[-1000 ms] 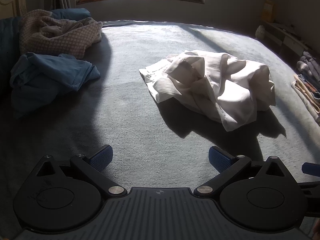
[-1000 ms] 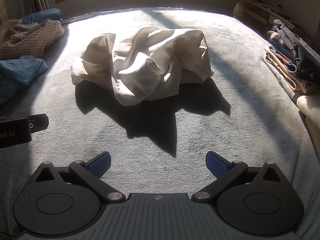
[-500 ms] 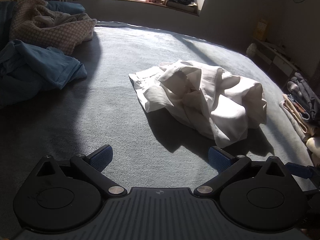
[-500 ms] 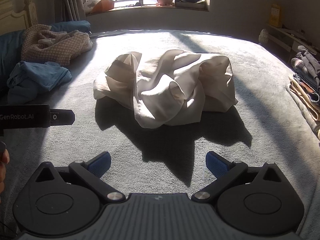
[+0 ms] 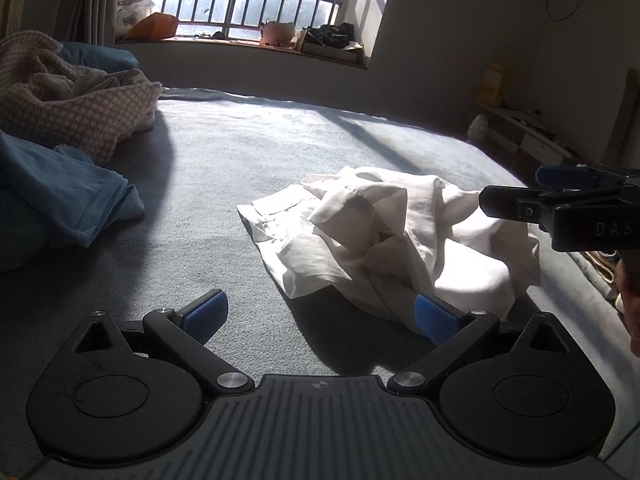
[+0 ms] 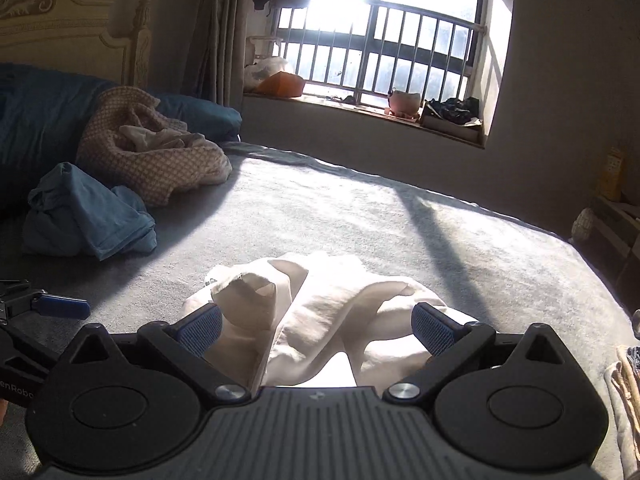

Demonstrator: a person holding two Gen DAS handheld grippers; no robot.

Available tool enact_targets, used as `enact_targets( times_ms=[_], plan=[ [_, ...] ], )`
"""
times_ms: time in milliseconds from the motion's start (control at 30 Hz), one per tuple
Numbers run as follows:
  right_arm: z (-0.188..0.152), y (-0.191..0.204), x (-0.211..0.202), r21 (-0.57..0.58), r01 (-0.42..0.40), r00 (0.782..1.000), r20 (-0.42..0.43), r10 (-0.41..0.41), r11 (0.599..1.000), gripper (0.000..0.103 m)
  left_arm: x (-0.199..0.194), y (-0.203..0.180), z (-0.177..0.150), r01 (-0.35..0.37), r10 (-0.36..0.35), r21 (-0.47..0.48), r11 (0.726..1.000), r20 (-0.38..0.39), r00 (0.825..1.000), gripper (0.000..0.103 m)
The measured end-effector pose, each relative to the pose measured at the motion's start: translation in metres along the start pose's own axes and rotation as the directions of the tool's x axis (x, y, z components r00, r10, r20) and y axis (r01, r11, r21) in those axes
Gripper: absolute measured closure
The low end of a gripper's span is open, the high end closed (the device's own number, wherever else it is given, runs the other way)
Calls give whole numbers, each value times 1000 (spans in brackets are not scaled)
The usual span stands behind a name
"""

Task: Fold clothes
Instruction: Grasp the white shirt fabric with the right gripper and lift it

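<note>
The white shirt (image 5: pixel 392 240) is lying crumpled at the middle of the grey bed (image 5: pixel 248 160), sun falling across it. The left gripper (image 5: pixel 320 316) is hovering at the shirt's 6 o'clock edge, jaws spread wide, holding nothing. The right gripper (image 6: pixel 316 328) is hanging right over the heap, fingers gaping too, cloth showing between them but not pinched. Off at 10 o'clock a blue garment (image 6: pixel 88 220) and a checked blanket (image 6: pixel 160 152) are sitting bunched by the pillows. At 3 o'clock folded clothes (image 6: pixel 624 384) are peeking in. Nothing is blocking the shirt.
</note>
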State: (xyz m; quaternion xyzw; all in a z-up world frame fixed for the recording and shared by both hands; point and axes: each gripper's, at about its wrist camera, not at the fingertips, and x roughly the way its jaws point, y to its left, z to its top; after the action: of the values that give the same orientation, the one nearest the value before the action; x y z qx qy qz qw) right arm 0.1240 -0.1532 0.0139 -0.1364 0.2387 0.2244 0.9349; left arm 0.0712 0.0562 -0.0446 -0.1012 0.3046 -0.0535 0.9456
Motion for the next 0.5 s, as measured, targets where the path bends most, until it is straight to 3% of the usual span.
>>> enact_targets(
  times_ms=[100, 267, 300, 400, 433, 500],
  plan=[
    [20, 2, 39, -94, -19, 1000, -20, 18, 995, 0, 11, 4, 1, 3, -3, 0, 1000, 3, 1000, 9],
    [27, 5, 99, -122, -16, 991, -135, -1, 992, 2, 24, 4, 1, 11, -11, 29, 1000, 4, 1000, 39],
    [25, 3, 109, -114, 8, 984, -173, -28, 993, 7, 25, 2, 1, 14, -15, 40, 999, 9, 1000, 48],
    [16, -8, 134, -61, 68, 952, -293, -83, 996, 43, 29, -3, 3, 25, -27, 73, 997, 26, 999, 48],
    [11, -14, 140, -25, 80, 938, -336, -84, 996, 65, 30, -5, 4, 29, -31, 84, 996, 31, 999, 47],
    [2, -30, 134, 73, 75, 930, -364, -44, 995, 87, 33, -8, 5, 35, -40, 105, 994, 42, 998, 42]
  ],
)
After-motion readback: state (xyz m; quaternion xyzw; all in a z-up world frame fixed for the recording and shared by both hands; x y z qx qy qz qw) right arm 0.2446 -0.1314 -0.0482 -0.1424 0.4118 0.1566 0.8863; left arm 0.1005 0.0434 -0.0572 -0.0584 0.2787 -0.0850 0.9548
